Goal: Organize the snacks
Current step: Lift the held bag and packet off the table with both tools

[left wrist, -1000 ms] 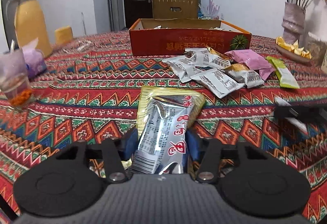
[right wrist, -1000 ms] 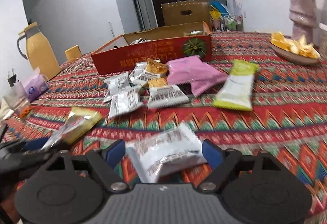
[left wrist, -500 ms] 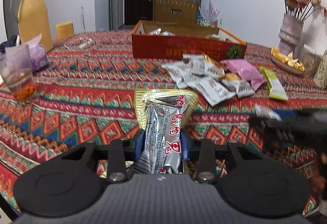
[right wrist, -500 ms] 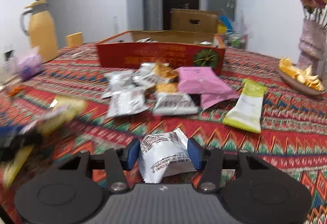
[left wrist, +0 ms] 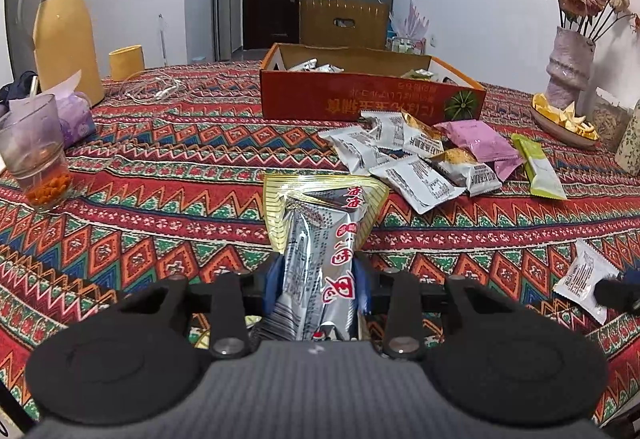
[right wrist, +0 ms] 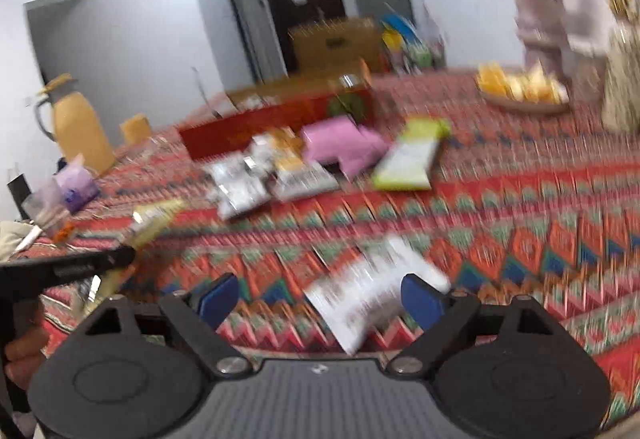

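The silver snack packet [left wrist: 320,271] with red characters stood clamped between the blue pads of the left gripper [left wrist: 318,279], its yellow-edged top fanned out above the patterned counter [left wrist: 160,167]. The left gripper pointed forward and downward toward the far side of the counter. A white snack packet [right wrist: 376,299] lay on the cloth between the fingers of the right gripper [right wrist: 320,299], closer to the right-hand pad; that view was blurred, so contact could not be judged. The right gripper's fingers [right wrist: 218,297] stood wide apart, having just been opening, and did not press on the packet. It, too, angled down across the counter.

Farther off, the red cardboard box [left wrist: 372,95] sat open with several wrapped snacks inside. In front of it lay a loose heap of silver-white packets [left wrist: 400,159], a pink packet [left wrist: 476,139] and a green bar wrapper [left wrist: 538,167]. A shallow dish [left wrist: 564,119] held yellow pieces beside a vase [left wrist: 568,71] of dried flowers. At the left stood a yellow thermos [left wrist: 64,39], a yellow cup [left wrist: 126,62] and a clear glass [left wrist: 36,155] with orange bits at its bottom.
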`<state>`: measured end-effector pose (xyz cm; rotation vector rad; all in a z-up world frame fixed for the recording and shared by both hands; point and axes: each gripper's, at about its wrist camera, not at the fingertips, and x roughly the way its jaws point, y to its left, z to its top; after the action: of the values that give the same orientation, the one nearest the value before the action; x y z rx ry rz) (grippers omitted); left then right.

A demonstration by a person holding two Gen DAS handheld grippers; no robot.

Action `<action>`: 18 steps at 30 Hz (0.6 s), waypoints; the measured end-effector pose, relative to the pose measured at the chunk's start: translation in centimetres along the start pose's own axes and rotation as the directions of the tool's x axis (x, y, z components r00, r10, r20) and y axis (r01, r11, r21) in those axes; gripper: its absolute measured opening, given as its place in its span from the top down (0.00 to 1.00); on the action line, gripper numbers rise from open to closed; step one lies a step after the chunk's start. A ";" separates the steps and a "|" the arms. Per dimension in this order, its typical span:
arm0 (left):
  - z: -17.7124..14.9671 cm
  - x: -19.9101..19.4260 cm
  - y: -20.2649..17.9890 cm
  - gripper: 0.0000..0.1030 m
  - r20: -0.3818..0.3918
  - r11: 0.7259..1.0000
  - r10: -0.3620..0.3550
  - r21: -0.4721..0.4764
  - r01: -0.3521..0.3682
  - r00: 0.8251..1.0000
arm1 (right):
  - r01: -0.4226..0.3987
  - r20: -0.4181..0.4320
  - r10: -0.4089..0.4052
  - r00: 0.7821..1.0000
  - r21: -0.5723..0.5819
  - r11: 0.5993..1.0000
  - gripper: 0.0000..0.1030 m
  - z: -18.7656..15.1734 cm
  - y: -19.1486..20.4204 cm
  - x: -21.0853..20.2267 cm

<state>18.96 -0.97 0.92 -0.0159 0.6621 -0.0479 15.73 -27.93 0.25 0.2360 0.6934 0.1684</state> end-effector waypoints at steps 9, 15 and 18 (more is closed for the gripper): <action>0.2 -0.2 -0.3 0.64 0.007 1.000 -0.001 0.009 0.001 1.000 | 0.094 0.018 -0.092 0.996 -0.114 0.989 0.26 1.6 1.5 6.8; -0.2 0.1 0.3 0.64 -0.011 1.000 0.027 -0.008 -0.027 1.000 | 0.106 0.044 -0.099 0.994 -0.217 0.970 0.60 0.8 2.4 6.4; 0.1 0.2 -0.1 0.64 -0.010 1.000 0.012 -0.003 -0.012 1.000 | 0.090 0.031 -0.085 0.996 -0.211 0.973 0.62 0.7 1.6 5.5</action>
<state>19.18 -1.08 0.92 -0.0150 0.6721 -0.0357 20.24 -25.27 -2.14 0.0027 0.6574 0.1543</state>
